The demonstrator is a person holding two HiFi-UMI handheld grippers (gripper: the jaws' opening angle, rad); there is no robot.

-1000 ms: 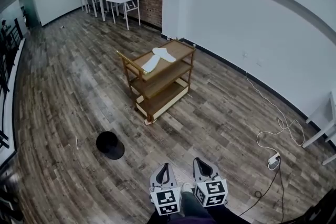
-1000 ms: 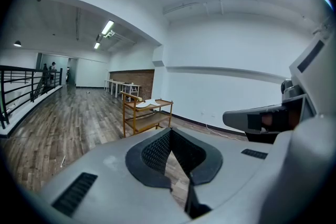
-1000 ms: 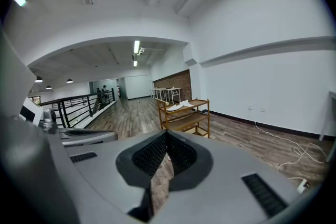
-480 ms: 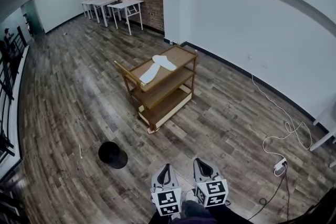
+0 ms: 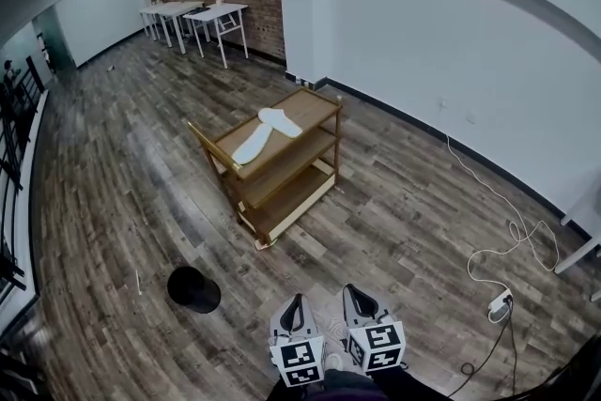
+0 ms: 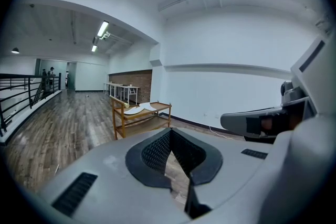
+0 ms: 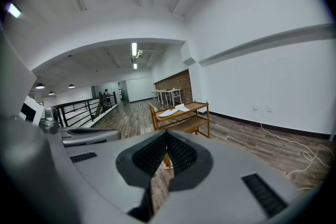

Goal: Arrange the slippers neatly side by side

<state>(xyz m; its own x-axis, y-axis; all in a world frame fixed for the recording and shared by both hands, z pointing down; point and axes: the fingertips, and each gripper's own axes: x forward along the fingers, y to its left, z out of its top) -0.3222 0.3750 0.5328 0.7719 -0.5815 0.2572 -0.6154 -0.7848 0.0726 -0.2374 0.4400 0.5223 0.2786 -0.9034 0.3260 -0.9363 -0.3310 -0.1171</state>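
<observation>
On top of the wooden cart (image 5: 315, 139) ahead, I note two white slippers (image 5: 267, 129) splayed, meeting at one end; left gripper (image 5: 297, 300) and right gripper (image 5: 358, 293), well apart from it, clenched empty.

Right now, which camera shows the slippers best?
The head view: it looks down on both white slippers, lying at an angle to each other on the cart. Both tool views see them far off and nearly edge-on, as thin pale shapes.
</observation>
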